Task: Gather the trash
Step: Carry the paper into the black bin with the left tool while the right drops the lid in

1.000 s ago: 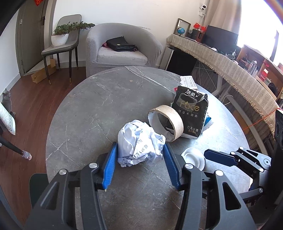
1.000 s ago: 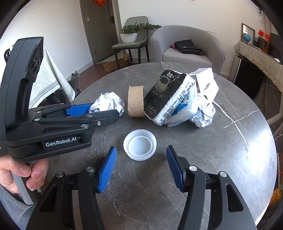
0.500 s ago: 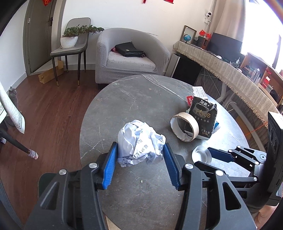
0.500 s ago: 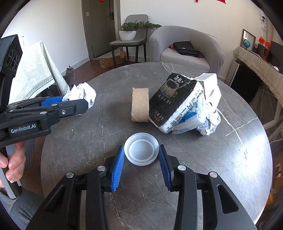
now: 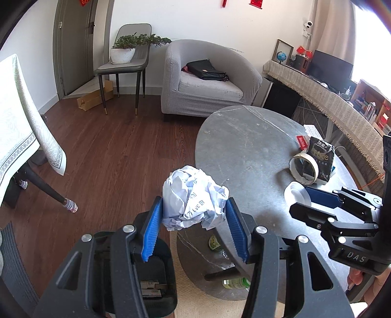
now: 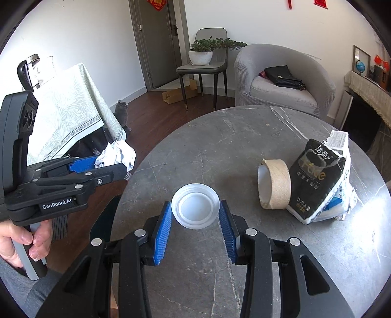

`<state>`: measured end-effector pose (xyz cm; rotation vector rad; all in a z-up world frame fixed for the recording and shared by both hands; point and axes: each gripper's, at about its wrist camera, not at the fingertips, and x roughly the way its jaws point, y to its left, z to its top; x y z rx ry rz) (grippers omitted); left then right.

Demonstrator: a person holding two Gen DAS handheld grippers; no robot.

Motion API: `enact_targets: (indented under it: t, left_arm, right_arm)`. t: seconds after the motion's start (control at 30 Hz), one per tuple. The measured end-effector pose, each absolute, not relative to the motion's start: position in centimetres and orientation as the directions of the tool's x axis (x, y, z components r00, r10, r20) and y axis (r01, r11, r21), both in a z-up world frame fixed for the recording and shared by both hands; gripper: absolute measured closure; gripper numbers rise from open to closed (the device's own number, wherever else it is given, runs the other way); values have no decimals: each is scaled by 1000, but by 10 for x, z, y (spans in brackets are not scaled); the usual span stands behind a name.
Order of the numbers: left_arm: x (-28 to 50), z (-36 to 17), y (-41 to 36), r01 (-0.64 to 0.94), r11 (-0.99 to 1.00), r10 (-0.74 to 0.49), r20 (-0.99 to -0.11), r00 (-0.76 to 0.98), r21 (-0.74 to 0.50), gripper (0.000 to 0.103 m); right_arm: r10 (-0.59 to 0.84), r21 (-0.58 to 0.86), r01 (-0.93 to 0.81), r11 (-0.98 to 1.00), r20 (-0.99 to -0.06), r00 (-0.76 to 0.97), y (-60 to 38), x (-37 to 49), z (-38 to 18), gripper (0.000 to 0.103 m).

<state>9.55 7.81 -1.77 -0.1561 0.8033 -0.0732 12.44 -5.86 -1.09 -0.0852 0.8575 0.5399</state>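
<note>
my left claw (image 5: pixel 193 227) is squeezing a paper ball (image 5: pixel 193 195) past the table (image 5: pixel 244 146) edge. my right claw (image 6: pixel 195 230) is pinching a white lid (image 6: pixel 195 206).

A bright living room with white walls (image 5: pixel 195 19) and a dark wood plank floor (image 5: pixel 110 151); sunlight floods in from the far right. A grey tub armchair (image 5: pixel 207 80) stands against the back wall with a black bag (image 5: pixel 206 71) on its seat, and beside it a slim grey chair (image 5: pixel 127 63) carries a potted plant (image 5: pixel 124 49) near a grey door (image 5: pixel 70 46). A round grey marble table (image 6: pixel 232 151) fills the foreground, a cloth-covered table (image 6: pixel 66 115) sits at the left with a grey cat (image 6: pixel 121 111) beside it, and a long fringed-cloth shelf (image 5: pixel 330 105) runs along the right.
</note>
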Motion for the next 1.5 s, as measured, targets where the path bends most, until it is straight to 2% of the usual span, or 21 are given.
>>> enact_targets:
  t: [0.37, 1.13, 1.23, 1.37, 1.5]
  left_arm:
    - [73, -46, 140, -85, 992, -21, -774, 633, -97, 48]
    - [51, -129, 188, -106, 994, 9, -905, 426, -40, 45]
    - [49, -137, 194, -113, 993, 10, -911, 412, -41, 41]
    - [47, -145, 200, -115, 993, 11, -916, 400, -39, 29]
    - [44, -142, 202, -115, 993, 19, -910, 413, -32, 29]
  right_arm:
    - [494, 199, -530, 824, -710, 502, -15, 129, -5, 63]
    - [550, 191, -649, 737, -727, 410, 82, 125, -18, 63]
    - [546, 186, -658, 730, -739, 396, 93, 124, -23, 63]
    - [536, 181, -668, 722, -757, 374, 106, 124, -32, 63]
    - [513, 166, -670, 724, -778, 362, 115, 127, -42, 63]
